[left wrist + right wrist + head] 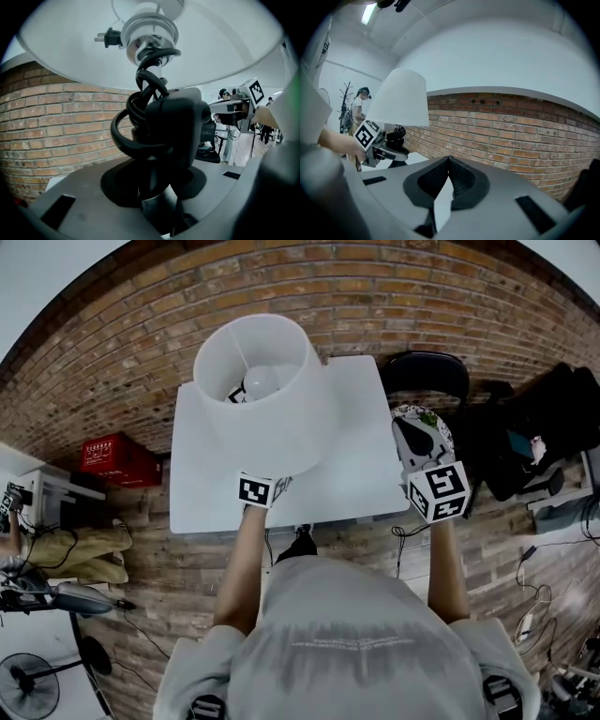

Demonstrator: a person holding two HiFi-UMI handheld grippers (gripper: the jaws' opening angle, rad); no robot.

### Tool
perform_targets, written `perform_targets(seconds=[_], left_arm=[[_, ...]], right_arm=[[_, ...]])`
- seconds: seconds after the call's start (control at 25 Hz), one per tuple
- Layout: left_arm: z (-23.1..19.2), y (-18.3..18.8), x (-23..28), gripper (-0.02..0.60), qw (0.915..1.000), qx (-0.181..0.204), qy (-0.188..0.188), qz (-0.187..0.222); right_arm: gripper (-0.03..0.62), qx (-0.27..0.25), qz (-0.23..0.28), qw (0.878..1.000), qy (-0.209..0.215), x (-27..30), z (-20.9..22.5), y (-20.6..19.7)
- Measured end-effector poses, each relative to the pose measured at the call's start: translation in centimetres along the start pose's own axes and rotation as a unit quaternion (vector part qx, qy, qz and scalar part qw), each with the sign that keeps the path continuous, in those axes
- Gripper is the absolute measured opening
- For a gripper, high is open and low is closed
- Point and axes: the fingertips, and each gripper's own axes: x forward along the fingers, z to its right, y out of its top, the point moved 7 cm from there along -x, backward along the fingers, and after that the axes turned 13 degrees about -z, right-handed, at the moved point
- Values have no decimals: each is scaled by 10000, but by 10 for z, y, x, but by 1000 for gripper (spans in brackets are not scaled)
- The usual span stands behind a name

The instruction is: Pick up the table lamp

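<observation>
The table lamp has a wide white shade (281, 418) with a bulb (261, 381) inside, and it hangs above the white table (202, 493). A black cord (145, 122) is coiled round its stem, and the plug (108, 37) sticks out under the shade. My left gripper (157, 192) is shut on the metal stem below the coil; in the head view only its marker cube (254, 490) shows beneath the shade. My right gripper (412, 418) hovers over the table's right edge, apart from the lamp. Its jaws (449, 161) are shut with nothing between them. From there the lamp (401, 98) shows at the left.
A brick wall (525, 126) runs behind the table. A black chair (427, 371) stands at the table's far right corner. Dark bags (548, 423) lie to the right. A red crate (117, 457) sits left of the table. A fan (37, 681) stands at lower left.
</observation>
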Motion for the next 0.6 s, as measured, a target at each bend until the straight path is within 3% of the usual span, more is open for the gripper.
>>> perform_targets(seconds=[0.6], left_arm=[[-21, 24, -42, 138, 9994, 131, 157, 283]], right_arm=[[2, -166, 82, 9997, 166, 12, -24, 25]])
